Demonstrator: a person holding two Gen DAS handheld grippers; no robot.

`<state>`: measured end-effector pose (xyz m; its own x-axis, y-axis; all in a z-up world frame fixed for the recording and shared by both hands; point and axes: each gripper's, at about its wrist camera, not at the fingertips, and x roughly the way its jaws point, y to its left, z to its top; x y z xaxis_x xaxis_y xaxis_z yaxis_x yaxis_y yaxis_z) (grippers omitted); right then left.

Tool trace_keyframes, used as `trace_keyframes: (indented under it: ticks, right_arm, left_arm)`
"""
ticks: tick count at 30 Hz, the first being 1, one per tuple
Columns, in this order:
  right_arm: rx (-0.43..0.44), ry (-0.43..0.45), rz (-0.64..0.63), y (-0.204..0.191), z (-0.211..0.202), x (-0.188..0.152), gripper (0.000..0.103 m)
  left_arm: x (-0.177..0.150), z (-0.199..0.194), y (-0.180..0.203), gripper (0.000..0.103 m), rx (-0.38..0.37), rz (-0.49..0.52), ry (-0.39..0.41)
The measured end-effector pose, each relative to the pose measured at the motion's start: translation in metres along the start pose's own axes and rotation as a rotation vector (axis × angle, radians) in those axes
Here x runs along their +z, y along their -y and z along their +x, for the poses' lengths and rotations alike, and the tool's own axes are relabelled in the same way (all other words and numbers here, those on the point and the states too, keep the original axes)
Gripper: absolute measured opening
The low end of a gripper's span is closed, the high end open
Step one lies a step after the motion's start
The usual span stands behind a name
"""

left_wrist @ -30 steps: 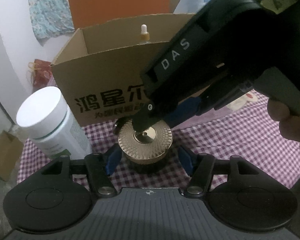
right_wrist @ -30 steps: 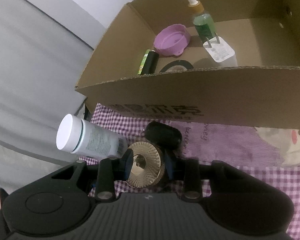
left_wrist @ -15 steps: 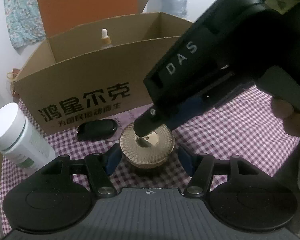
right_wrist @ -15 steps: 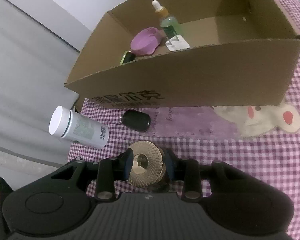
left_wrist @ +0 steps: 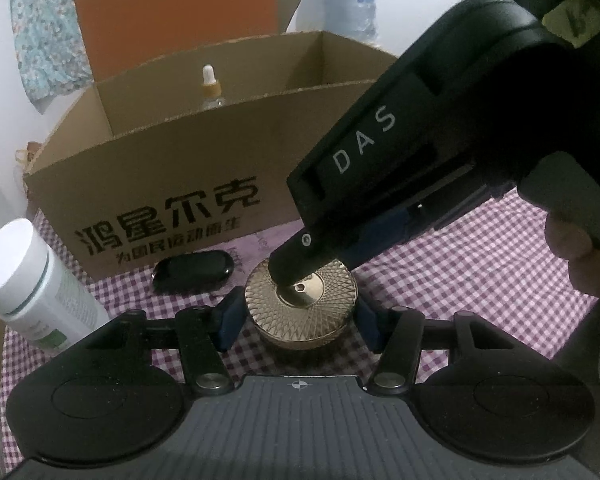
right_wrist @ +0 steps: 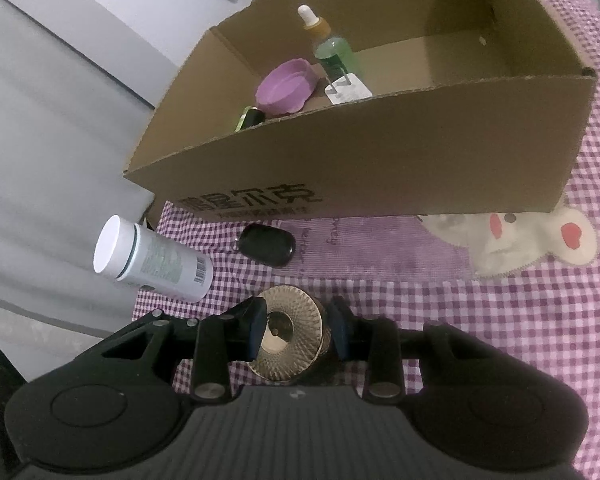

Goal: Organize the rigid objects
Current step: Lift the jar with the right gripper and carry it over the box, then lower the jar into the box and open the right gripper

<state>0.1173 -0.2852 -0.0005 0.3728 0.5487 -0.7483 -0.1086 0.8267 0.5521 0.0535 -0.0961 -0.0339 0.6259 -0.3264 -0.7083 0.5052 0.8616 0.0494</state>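
While the gold-lidded jar [right_wrist: 290, 340] is clamped across its lid between the pads of the right gripper [right_wrist: 296, 334], the left gripper [left_wrist: 298, 316] is being closed around the same jar [left_wrist: 300, 306], its jaws set to either side of the lid with narrow gaps left, so no grip is judged there yet. The jar is seen just above the checked cloth [left_wrist: 480, 280] of the bench; whether it rests on it cannot be told. It is judged rigid, fairly heavy for its size and probably glass below the lid, so it is best taken on the ribbed lid rim, where slipping is less likely, and not dropped. Just beyond the jar, a black key fob [right_wrist: 266, 244] and a white bottle [right_wrist: 152, 258] are seen before the cardboard box [right_wrist: 380, 160], where a dropper bottle [right_wrist: 328, 46], a purple bowl [right_wrist: 286, 86] and a white plug [right_wrist: 348, 90] are kept.
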Motion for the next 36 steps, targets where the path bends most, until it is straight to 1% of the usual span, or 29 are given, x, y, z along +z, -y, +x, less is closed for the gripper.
trace_keyframes:
  ticks: [5, 9, 13, 17, 21, 25, 29, 33, 36]
  right_arm:
    - [0.007, 0.028, -0.013, -0.007, -0.019, -0.004, 0.038]
    - [0.029, 0.062, -0.039, -0.018, -0.042, 0.0, 0.038]
    - [0.024, 0.124, -0.104, -0.036, -0.074, 0.019, 0.038]
    - [0.008, 0.179, -0.152, -0.043, -0.1, 0.049, 0.038]
    - [0.003, 0.211, -0.19, -0.034, -0.11, 0.091, 0.038]
    - [0.001, 0.18, -0.182, -0.01, -0.097, 0.14, 0.038]
    - [-0.042, 0.137, -0.206, 0.009, -0.07, 0.179, 0.038]
    - [-0.076, 0.081, -0.218, 0.029, -0.041, 0.201, 0.038]
    - [-0.096, 0.046, -0.228, 0.041, -0.024, 0.212, 0.038]
  left_arm:
    - [0.007, -0.022, 0.006, 0.057, 0.007, 0.004, 0.036]
    - [0.022, -0.044, 0.006, 0.057, 0.013, 0.003, 0.08]
    - [0.055, -0.059, 0.005, 0.057, 0.018, 0.004, 0.145]
    - [0.096, -0.057, 0.005, 0.057, 0.013, -0.021, 0.194]
    - [0.134, -0.035, 0.004, 0.057, 0.014, -0.045, 0.208]
    - [0.163, 0.006, -0.007, 0.057, -0.007, -0.086, 0.161]
    - [0.181, 0.05, -0.013, 0.057, -0.005, -0.104, 0.092]
    - [0.19, 0.088, -0.018, 0.057, -0.005, -0.135, 0.019]
    - [0.192, 0.107, -0.02, 0.057, 0.005, -0.142, -0.018]
